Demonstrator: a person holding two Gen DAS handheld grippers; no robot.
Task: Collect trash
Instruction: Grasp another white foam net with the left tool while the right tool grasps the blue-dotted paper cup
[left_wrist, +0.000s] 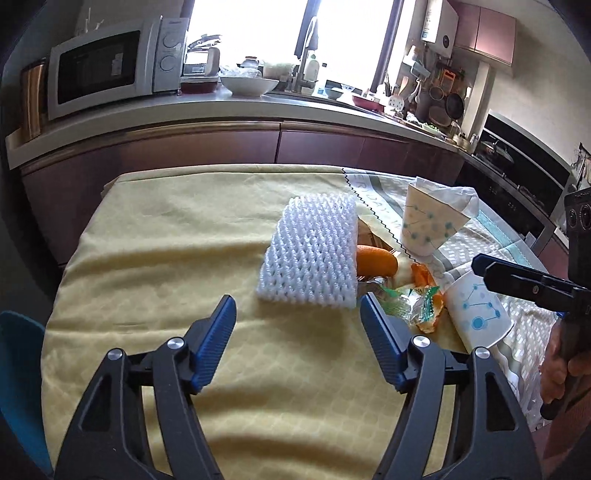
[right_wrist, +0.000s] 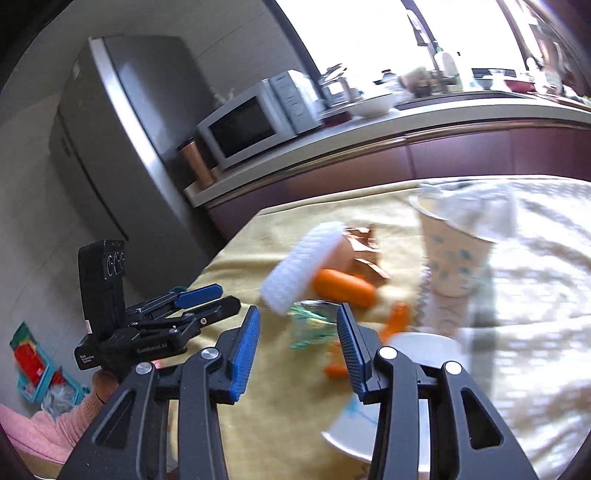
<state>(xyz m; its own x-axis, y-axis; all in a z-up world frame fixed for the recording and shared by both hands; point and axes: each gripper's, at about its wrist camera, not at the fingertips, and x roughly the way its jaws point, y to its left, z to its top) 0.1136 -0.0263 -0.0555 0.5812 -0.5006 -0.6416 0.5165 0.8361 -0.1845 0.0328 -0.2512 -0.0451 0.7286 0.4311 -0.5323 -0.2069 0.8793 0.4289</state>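
left wrist | left hand-held gripper (left_wrist: 297, 308) tilted down, gaping, empty over yellow tablecloth (left_wrist: 155, 236)

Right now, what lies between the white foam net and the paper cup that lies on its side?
In the left wrist view, orange peel and a clear green wrapper lie between the foam net and the tipped cup.

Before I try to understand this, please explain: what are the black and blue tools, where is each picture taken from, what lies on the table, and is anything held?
They are hand-held claws; a person holds one in each hand, with a camera on each. One picture looks along the left claw, the other along the right claw. Both are open and hold nothing. On the yellow tablecloth lie a white foam net, orange peel, a clear wrapper and two paper cups: one upright, one on its side.
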